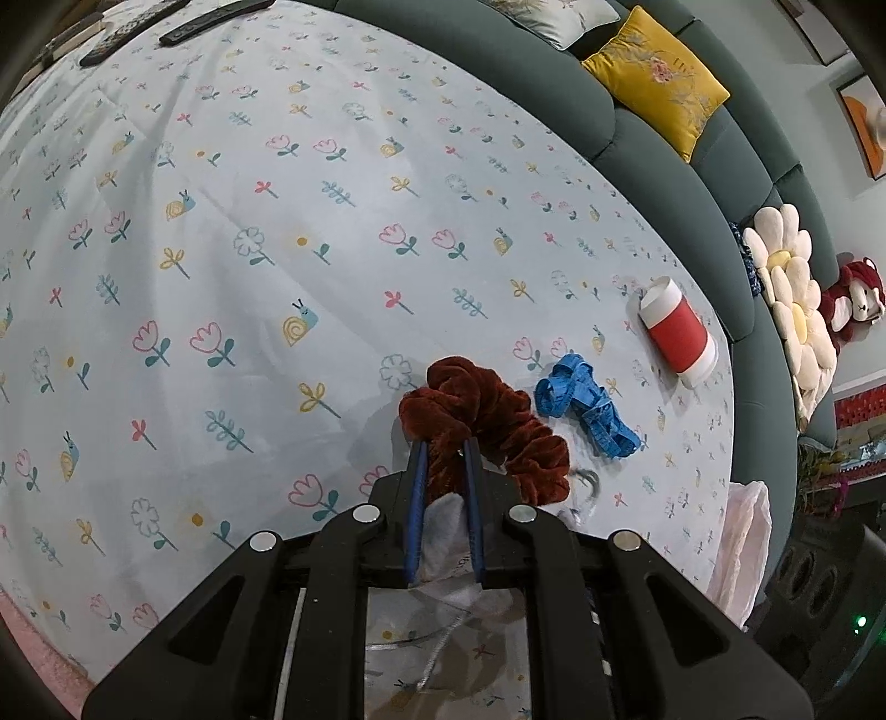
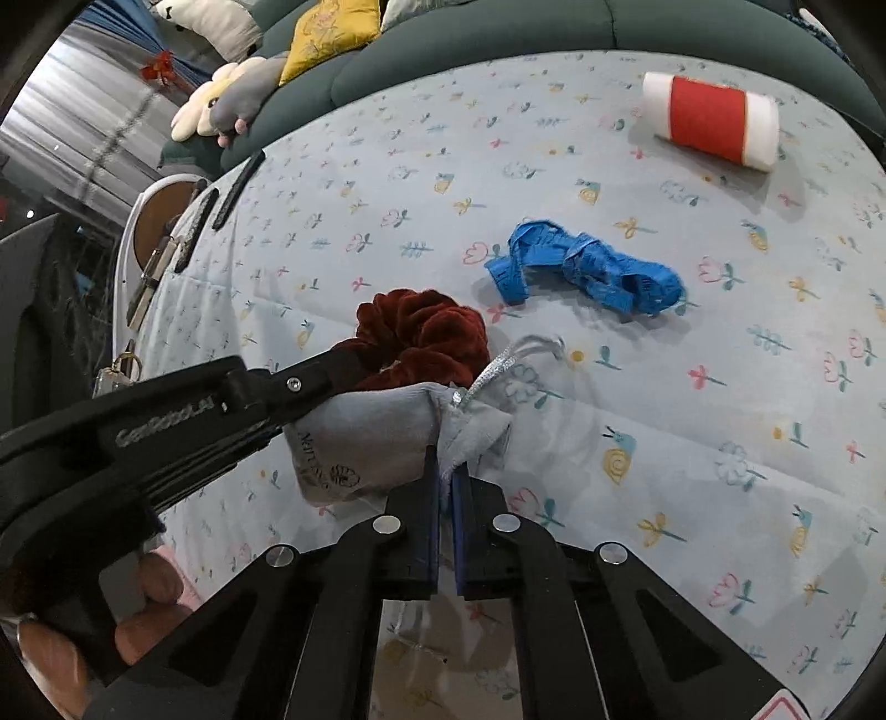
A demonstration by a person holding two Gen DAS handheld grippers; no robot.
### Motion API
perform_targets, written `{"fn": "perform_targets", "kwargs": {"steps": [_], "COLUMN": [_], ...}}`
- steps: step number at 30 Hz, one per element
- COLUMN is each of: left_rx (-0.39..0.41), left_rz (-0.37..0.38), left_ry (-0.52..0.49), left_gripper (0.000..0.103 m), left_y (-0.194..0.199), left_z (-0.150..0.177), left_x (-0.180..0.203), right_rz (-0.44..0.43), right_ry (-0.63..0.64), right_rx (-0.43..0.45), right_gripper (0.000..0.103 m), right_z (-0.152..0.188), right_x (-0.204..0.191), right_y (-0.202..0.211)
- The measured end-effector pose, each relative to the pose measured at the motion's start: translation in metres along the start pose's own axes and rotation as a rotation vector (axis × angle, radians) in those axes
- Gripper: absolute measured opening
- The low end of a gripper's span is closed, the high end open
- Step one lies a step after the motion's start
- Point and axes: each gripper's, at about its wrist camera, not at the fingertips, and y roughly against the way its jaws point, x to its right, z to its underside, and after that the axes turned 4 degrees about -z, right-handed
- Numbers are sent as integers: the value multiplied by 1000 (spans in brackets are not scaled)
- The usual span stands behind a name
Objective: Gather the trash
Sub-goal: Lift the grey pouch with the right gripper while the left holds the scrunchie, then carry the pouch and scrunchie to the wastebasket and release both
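**Both grippers at the grey pouch, scrunchie at its mouth**

The left gripper (image 1: 446, 443) is clenched on the rust-red velvet scrunchie (image 1: 487, 421); its blue-padded fingers (image 1: 416, 487) pinch one fold of the fabric, with the rest of the loop lying on the tabletop (image 1: 221, 221) just ahead; a corner of the grey drawstring pouch (image 1: 446, 512) shows between the fingers, behind the scrunchie.

In the right wrist view, the right gripper (image 2: 446, 471) is clamped on the edge of the grey drawstring pouch (image 2: 360, 432), jaws nearly together with cloth pinched between them; the pouch bears dark printed lettering and a small flower mark; its silver cord (image 2: 509, 360) trails onto the cloth beyond. The left gripper (image 2: 354, 360) enters from the left, its tip touching the scrunchie (image 2: 426, 332) right at the upper side of the pouch; whether the scrunchie is partly inside the pouch, cannot tell.

Elsewhere on the floral-print tabletop: a crumpled blue ribbon (image 1: 587, 404), just beside the scrunchie; a red-and-white cylinder (image 1: 678, 332) lying on its side, farther out near the edge; two dark remote controls (image 1: 166, 27) at the far end.

Past the tabletop, a green sofa (image 1: 664, 166) carries a yellow cushion (image 1: 659, 77), a flower-shaped pillow (image 1: 792, 310) and a red plush toy (image 1: 855, 299).
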Motion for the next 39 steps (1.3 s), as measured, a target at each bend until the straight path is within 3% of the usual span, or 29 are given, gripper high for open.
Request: {"fn": "perform_targets", "kwargs": {"steps": [8, 10, 16, 21, 22, 23, 25, 26, 31, 34, 39], "left_rx": [36, 45, 83, 69, 67, 63, 63, 58, -17, -37, -74], "left_rz": [23, 35, 53, 54, 43, 19, -41, -71, -92, -94, -93], "left_ry": [-62, -92, -218, -229, -230, -228, -201, -175, -56, -42, -78], "left_gripper": [12, 4, 4, 6, 13, 31, 54, 55, 55, 54, 36], "left_y": [20, 26, 47, 49, 48, 45, 36, 30, 1, -11, -29], "left_z": [8, 11, 28, 41, 43, 45, 49, 49, 38, 33, 28], "left_x": [35, 49, 99, 117, 118, 116, 105, 95, 56, 49, 55], "right_rz": [15, 22, 47, 85, 96, 102, 114, 118, 124, 123, 124], "right_ry": [-67, -87, -150, -210, -221, -229, -252, -268, -303, -305, -299], "right_rx": [117, 152, 250, 316, 330, 337, 351, 358, 354, 338, 308], "right_gripper": [4, 4, 4, 4, 4, 4, 4, 4, 4, 4, 4], "right_z": [1, 1, 8, 23, 27, 30, 35, 39, 43, 40, 35], "right_x": [26, 34, 60, 92, 100, 105, 116, 123, 134, 132, 127], "right_y": [55, 71, 118, 156, 163, 168, 176, 180, 179, 171, 156]}}
